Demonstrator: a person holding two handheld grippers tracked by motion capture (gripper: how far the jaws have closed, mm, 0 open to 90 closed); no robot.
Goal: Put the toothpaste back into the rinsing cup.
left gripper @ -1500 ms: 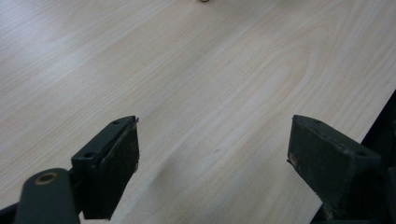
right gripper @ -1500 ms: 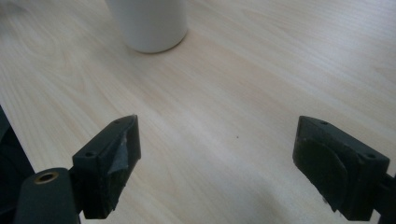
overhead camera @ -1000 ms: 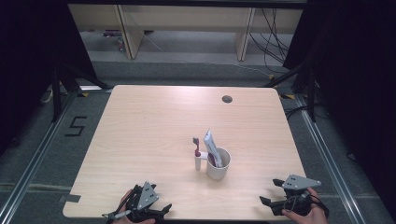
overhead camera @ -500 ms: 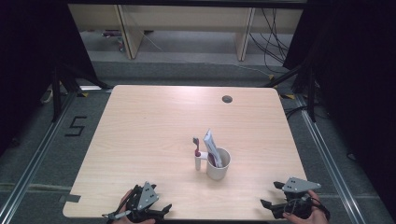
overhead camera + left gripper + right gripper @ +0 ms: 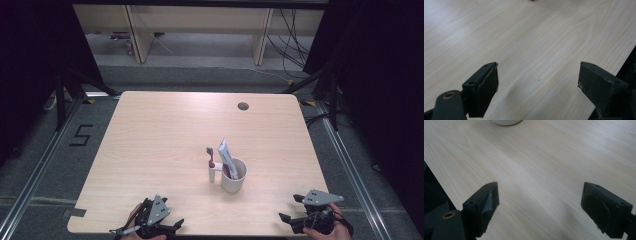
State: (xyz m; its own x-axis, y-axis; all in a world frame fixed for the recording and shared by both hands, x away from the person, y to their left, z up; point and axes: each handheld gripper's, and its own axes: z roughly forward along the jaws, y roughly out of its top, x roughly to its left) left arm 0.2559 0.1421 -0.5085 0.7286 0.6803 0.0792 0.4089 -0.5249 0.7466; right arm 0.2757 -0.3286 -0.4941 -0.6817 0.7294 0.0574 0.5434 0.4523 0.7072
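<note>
A white mug [image 5: 233,177] stands near the middle of the light wood table [image 5: 165,135], its handle on the left. A toothpaste tube [image 5: 224,154] and a toothbrush [image 5: 210,156] with a red handle stick up from it. The mug's base [image 5: 506,122] shows at the top edge of the right gripper view. My left gripper [image 5: 167,226] rests at the table's front edge on the left, its jaws wide apart over bare wood [image 5: 537,77]. My right gripper [image 5: 292,212] sits at the front right corner, also open with nothing between its jaws [image 5: 539,202].
A small round cable hole [image 5: 243,106] lies near the table's far edge. Beyond the table are shelf legs and cables on the grey floor. A "5" is marked on the floor at the left [image 5: 80,135]. Metal rails run along both sides.
My right gripper has drawn back slightly toward the front edge and the right corner. The left gripper and the mug have stayed put.
</note>
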